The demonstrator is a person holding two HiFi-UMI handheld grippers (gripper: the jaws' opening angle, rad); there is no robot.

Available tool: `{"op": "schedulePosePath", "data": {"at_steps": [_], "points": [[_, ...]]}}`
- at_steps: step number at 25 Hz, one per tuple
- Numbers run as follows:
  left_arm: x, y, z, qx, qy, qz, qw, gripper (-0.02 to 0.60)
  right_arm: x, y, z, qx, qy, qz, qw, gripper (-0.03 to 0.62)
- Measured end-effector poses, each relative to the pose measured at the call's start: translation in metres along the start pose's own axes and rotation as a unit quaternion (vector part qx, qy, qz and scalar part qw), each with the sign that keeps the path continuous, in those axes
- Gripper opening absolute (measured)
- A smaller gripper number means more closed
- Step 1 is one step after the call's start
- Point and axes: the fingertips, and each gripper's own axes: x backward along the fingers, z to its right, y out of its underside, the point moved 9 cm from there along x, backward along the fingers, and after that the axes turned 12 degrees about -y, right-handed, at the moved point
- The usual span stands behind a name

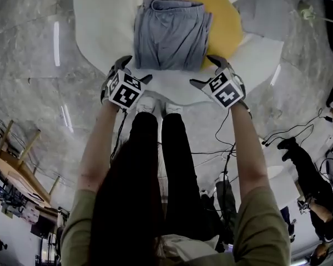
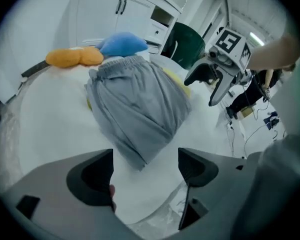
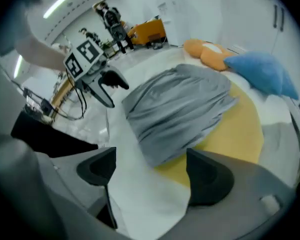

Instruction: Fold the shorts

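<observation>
head view: shorts point(image 1: 172, 35) folded; left hand-held gripper point(image 1: 134, 70), right hand-held gripper point(image 1: 207, 71) gaping

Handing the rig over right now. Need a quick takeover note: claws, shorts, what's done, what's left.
Left claw: open, empty, by the shorts' near left corner.
Right claw: open, empty, by the near right corner.
Grey shorts: lying in a compact rectangle on the white mat, partly over its yellow circle, waistband on the far side.
Done: at least one fold looks in.
Left: possibly a last fold, hem to waistband; otherwise finished.
</observation>
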Motion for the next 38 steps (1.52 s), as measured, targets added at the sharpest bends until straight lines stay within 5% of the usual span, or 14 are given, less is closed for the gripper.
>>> {"op": "schedulePosePath", "data": {"at_steps": [3, 6, 9, 13, 19, 21, 23, 27, 29, 33, 38], "points": [[-0.009, 0.023, 0.033, -0.064, -0.046, 0.016, 0.9968, 0.402, -0.026, 0.022, -0.032, 0.099, 0.028, -0.041, 0.994, 0.443], [-0.019, 0.022, 0.045, -0.146, -0.083, 0.047, 0.9846, 0.401, -0.044, 0.025, -0.043, 0.176, 0.043, -0.060, 0.982, 0.430], [-0.033, 0.014, 0.039, -0.183, -0.090, 0.044, 0.9780, 0.400, -0.055, 0.023, -0.032, 0.195, 0.055, -0.081, 0.976, 0.417], [-0.047, 0.009, 0.028, -0.213, -0.079, 0.009, 0.9738, 0.392, -0.058, 0.017, -0.013, 0.194, 0.086, -0.089, 0.973, 0.261], [-0.040, -0.002, 0.008, -0.167, -0.085, 0.011, 0.9823, 0.185, -0.058, 0.016, -0.007, 0.188, 0.076, -0.090, 0.975, 0.162], [-0.035, -0.004, 0.002, -0.174, -0.091, 0.012, 0.9805, 0.068, -0.055, 0.018, -0.011, 0.179, 0.061, -0.081, 0.979, 0.073], [-0.028, -0.002, -0.001, -0.195, -0.098, 0.014, 0.9757, 0.046, -0.050, 0.021, -0.017, 0.180, 0.067, -0.077, 0.978, 0.015], [-0.024, 0.016, -0.007, -0.194, -0.093, -0.003, 0.9766, 0.060, -0.037, 0.034, -0.012, 0.142, 0.090, -0.059, 0.984, 0.015], [-0.028, 0.023, -0.009, -0.174, -0.071, -0.023, 0.9820, 0.173, -0.035, 0.038, -0.008, 0.127, 0.074, -0.061, 0.987, 0.039], [-0.012, 0.022, -0.009, -0.139, -0.031, -0.029, 0.9894, 0.331, -0.025, 0.028, -0.011, 0.135, 0.025, -0.069, 0.988, 0.308], [0.016, -0.017, -0.011, -0.121, -0.024, 0.050, 0.9910, 0.356, -0.011, -0.013, -0.007, 0.193, 0.048, -0.030, 0.980, 0.308]]}}
